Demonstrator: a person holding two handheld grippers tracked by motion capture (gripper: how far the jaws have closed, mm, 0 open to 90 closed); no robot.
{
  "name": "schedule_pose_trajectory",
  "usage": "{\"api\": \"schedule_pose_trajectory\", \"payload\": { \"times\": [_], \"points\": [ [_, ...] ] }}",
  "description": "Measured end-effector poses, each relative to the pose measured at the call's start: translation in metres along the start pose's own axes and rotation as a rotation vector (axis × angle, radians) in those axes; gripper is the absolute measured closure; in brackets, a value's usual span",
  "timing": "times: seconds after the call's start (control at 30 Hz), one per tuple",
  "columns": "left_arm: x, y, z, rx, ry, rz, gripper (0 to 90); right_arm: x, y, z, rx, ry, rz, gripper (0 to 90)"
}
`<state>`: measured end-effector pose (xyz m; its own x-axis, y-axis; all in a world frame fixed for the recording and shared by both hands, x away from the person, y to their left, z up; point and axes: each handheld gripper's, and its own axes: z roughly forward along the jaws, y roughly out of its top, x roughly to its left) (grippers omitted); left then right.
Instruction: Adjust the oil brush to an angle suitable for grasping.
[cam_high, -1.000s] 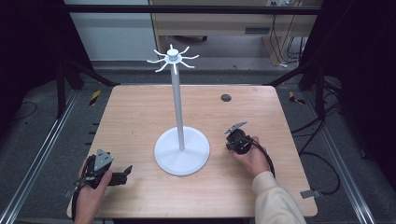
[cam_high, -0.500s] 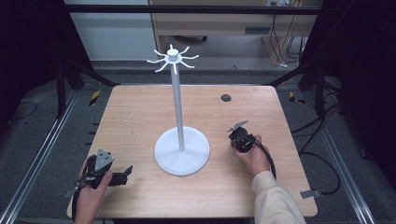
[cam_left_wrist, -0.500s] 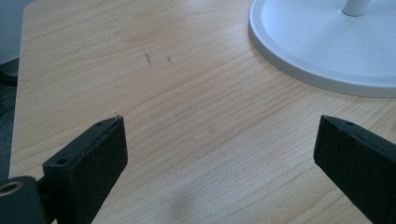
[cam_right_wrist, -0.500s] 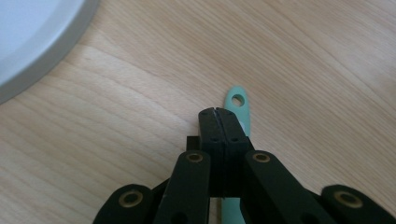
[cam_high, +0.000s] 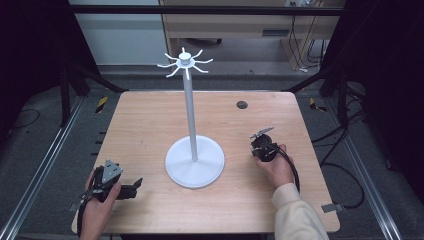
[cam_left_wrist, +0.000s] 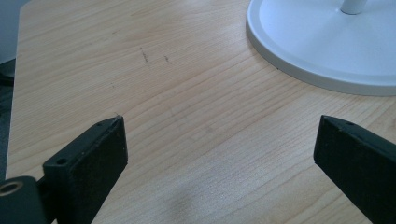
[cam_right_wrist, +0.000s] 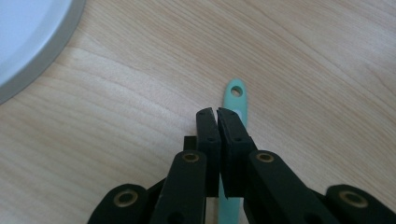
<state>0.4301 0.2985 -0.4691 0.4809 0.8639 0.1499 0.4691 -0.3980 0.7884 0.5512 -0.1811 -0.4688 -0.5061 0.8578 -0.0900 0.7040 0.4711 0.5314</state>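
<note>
You work on a light wooden table (cam_high: 150, 125); the white rack's round base (cam_high: 195, 162) stands near its centre; a dark round disc (cam_high: 242, 104) lies toward the far right edge; a mint-green handle w/ a hole at its tip (cam_right_wrist: 236, 100) lies flat on the wood, right of the base.

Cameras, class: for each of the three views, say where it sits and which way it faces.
High view: above the near edge, looking down on the table; both hands.
Left gripper view: on the left gripper, facing the white stand; jaws open.
Right gripper view: on the right gripper, over a green handle; jaws shut.
All three share the stand's base.
</note>
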Motion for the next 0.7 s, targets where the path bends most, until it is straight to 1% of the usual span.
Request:
{"api": "schedule_pose_trajectory", "payload": {
  "times": [0.03,0.07,0.1,0.13,0.17,0.2,0.3,0.33,0.4,0.43,0.47,0.5,0.53,0.6,0.63,0.7],
  "points": [
    [0.0,0.0,0.0,0.0,0.0,0.0,2.4,0.0,0.0,0.0,0.0,0.0,0.0,87.7],
    [0.0,0.0,0.0,0.0,0.001,0.001,2.4,0.0,-0.001,-0.003,0.002,0.007,0.003,87.0],
    [-0.001,0.0,0.0,-0.001,0.001,0.001,2.4,0.001,-0.003,-0.009,0.008,0.007,0.008,85.7],
    [-0.001,0.0,0.0,-0.001,0.001,0.001,2.4,0.001,-0.003,-0.009,0.008,0.007,0.008,85.7],
    [-0.001,0.0,0.0,0.0,0.001,0.001,2.4,0.001,-0.005,-0.016,0.013,0.011,0.013,83.5],
    [-0.001,0.0,0.0,0.0,0.001,0.001,2.4,0.001,-0.005,-0.016,0.013,0.011,0.013,83.5],
    [-0.001,0.0,0.0,0.0,-0.003,0.003,2.4,0.001,-0.01,-0.023,0.033,0.024,0.029,77.2],
    [-0.001,0.0,0.0,0.0,-0.006,0.005,2.4,0.0,-0.013,-0.027,0.047,0.029,0.045,72.7],
    [-0.002,0.001,0.0,0.002,-0.008,0.006,2.4,-0.002,-0.014,-0.029,0.058,0.033,0.053,68.9],
    [-0.002,0.001,0.001,0.002,-0.009,0.008,2.4,-0.003,-0.014,-0.029,0.067,0.028,0.05,66.5],
    [-0.002,0.001,0.001,0.002,-0.009,0.009,2.4,-0.003,-0.014,-0.029,0.067,0.028,0.05,66.5],
    [-0.002,0.001,0.001,0.004,-0.01,0.01,2.4,-0.005,-0.015,-0.029,0.094,0.024,0.057,62.5],
    [-0.002,0.001,0.001,0.005,-0.011,0.01,2.4,-0.006,-0.016,-0.029,0.1,0.022,0.047,61.2],
    [-0.002,0.001,0.001,0.005,-0.011,0.008,2.4,-0.007,-0.017,-0.029,0.108,0.021,0.046,60.7],
    [-0.002,0.001,0.001,0.005,-0.011,0.01,2.4,-0.009,-0.018,-0.029,0.132,0.012,0.048,59.6],
    [-0.002,0.001,0.001,0.006,-0.011,0.008,2.4,-0.009,-0.019,-0.029,0.138,0.008,0.045,59.2]
  ]
}}
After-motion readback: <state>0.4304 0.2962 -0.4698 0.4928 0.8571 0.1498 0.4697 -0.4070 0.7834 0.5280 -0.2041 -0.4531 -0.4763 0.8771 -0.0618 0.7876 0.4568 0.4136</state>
